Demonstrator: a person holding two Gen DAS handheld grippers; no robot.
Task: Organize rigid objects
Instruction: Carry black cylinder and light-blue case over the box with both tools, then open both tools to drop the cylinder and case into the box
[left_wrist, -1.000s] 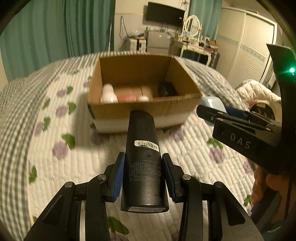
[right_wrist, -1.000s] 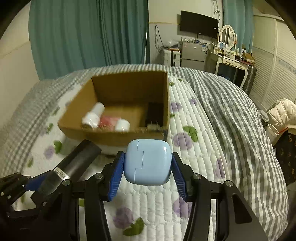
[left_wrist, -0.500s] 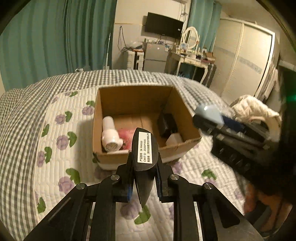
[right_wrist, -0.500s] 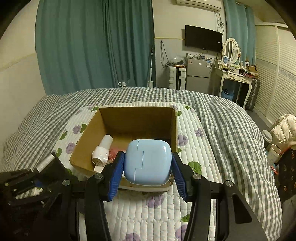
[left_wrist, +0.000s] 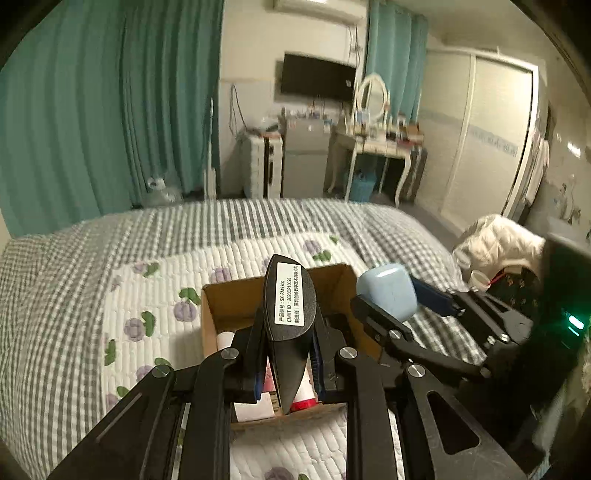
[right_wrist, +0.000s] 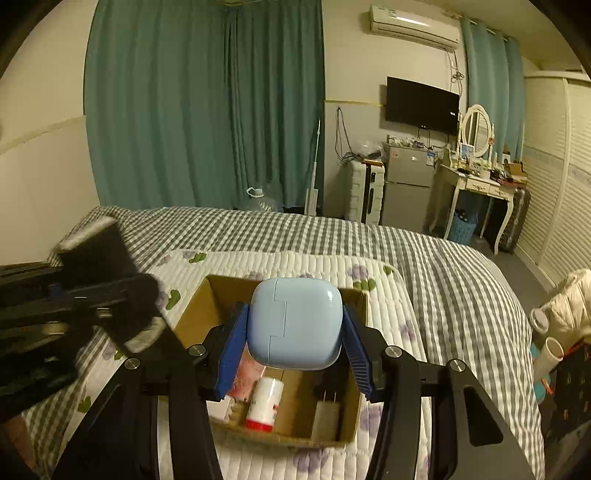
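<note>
Left gripper (left_wrist: 290, 360) clamped tight on black remote (left_wrist: 290, 314), label end up, held above cardboard box (left_wrist: 218, 301) on the quilted bed (left_wrist: 74, 295). Box holds a white bottle with red cap (right_wrist: 264, 404), pink item, dark charger. Right gripper (right_wrist: 293, 354) pinching light-blue case (right_wrist: 295, 323) between blue pads (right_wrist: 232, 350), also over the box.

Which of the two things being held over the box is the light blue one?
The rounded light blue case in the right gripper. The left gripper holds a slim black device with a white label.
</note>
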